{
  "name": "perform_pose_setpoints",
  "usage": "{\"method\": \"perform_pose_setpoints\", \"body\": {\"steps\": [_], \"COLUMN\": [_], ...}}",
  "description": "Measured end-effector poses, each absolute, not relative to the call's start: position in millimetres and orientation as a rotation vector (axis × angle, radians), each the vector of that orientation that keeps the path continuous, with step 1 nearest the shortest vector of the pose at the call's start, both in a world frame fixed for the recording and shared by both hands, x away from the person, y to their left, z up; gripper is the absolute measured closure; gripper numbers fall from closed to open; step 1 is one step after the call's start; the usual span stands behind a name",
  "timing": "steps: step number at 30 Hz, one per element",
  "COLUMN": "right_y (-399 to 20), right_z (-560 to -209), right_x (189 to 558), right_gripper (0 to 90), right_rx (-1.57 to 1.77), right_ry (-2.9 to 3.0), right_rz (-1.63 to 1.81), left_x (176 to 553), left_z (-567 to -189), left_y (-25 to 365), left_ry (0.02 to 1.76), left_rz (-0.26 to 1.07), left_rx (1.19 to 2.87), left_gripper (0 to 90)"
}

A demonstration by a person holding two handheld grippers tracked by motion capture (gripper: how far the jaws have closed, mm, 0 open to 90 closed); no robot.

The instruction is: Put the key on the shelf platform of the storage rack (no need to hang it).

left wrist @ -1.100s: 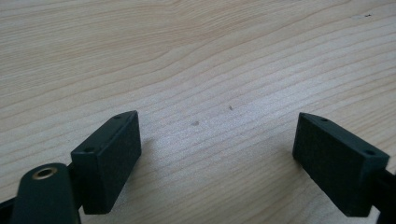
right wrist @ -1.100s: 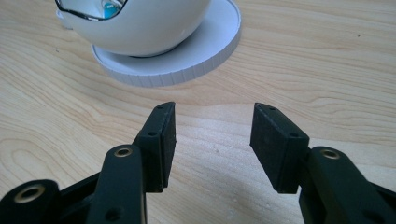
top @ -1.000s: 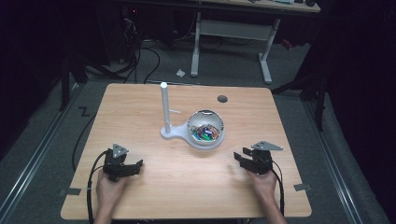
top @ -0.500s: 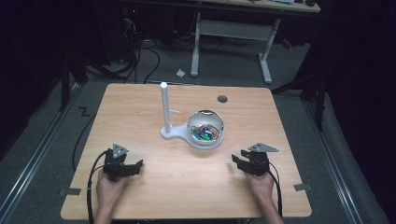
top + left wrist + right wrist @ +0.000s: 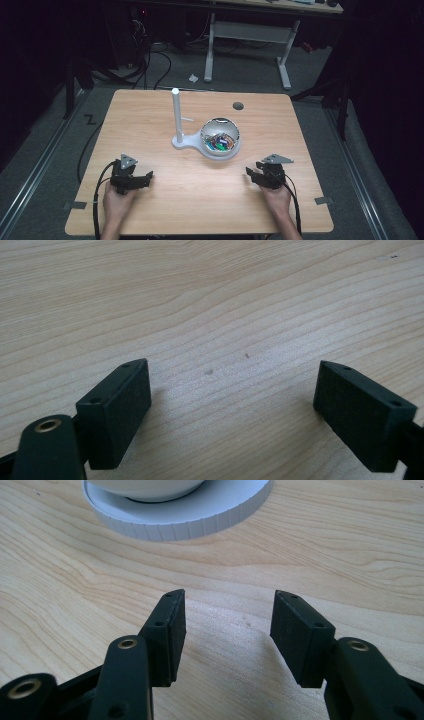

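Note:
A white bowl with several small colourful items inside sits on a white round base at the table's middle. A white upright post rises from the same base on its left. My left gripper rests near the front left of the table, open, with bare wood between its jaws. My right gripper rests near the front right, open and holding nothing. It points at the ribbed rim of the white base a short way ahead.
The wooden table has a dark round cable hole near its far edge. Beyond it stand a white desk frame and floor cables. Tape marks lie at the front corners.
My right gripper has shifted slightly left, toward the bowl's base. The left gripper has not moved.

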State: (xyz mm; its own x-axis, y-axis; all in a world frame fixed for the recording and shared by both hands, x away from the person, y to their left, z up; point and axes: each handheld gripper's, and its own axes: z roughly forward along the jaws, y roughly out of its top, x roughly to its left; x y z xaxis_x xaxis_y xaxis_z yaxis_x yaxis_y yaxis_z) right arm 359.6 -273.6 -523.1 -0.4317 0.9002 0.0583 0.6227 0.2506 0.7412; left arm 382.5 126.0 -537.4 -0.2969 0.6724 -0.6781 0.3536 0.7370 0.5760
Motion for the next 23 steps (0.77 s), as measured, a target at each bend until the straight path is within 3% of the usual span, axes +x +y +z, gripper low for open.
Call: {"method": "perform_pose_setpoints", "body": {"steps": [23], "right_y": [-268.1], "right_z": [-530.7], "right_x": [359.9], "right_gripper": [42.5], "right_rx": [1.332], "right_ry": [2.164], "right_rz": [0.920], "left_x": [382.4], "left_z": [-537.4], "left_y": [126.0], "left_ry": [1.911], "left_rz": [0.389], "left_rx": [0.788], "left_gripper": [15.8]}}
